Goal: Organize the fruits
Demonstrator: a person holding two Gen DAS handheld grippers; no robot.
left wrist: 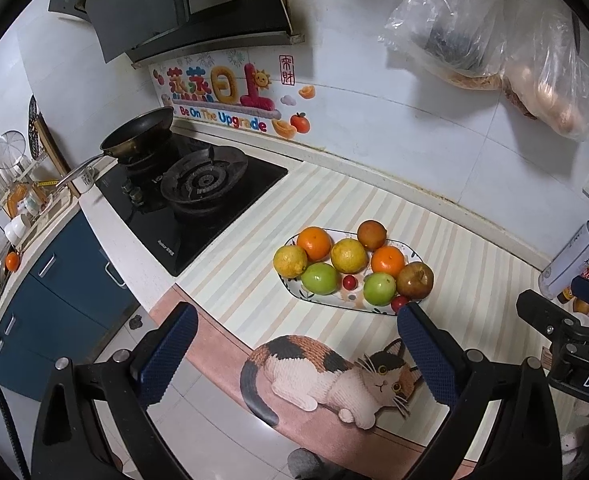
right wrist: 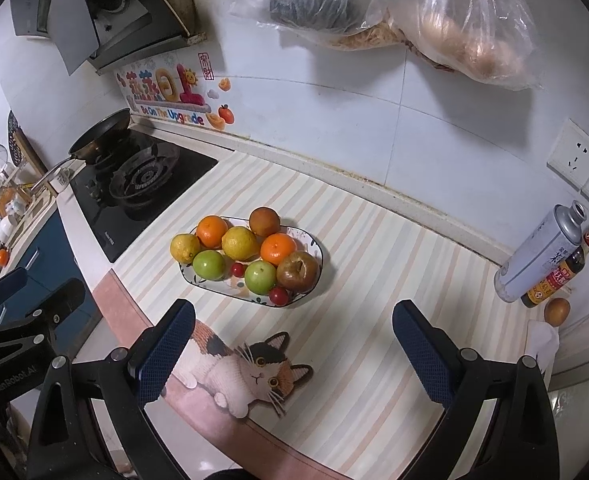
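A patterned oval plate [left wrist: 332, 301] [right wrist: 218, 286] stands on the striped cat mat. It holds two oranges [left wrist: 313, 243], two yellow citrus fruits [left wrist: 348, 255], two green fruits [left wrist: 319, 278], two brown fruits [left wrist: 414, 280] and two small red fruits [left wrist: 349, 282]. My left gripper [left wrist: 294, 344] is open and empty, hovering in front of the plate. My right gripper [right wrist: 294, 344] is open and empty, in front of the plate and to its right. A small brown fruit [right wrist: 557, 311] lies alone on the counter at the far right.
A gas hob [left wrist: 198, 200] with a frying pan [left wrist: 142, 132] is left of the mat. A metal can [right wrist: 538, 252] and a sauce bottle [right wrist: 558, 276] stand at the right by the wall. Plastic bags [right wrist: 434, 20] hang on the wall above. The counter edge runs just below the grippers.
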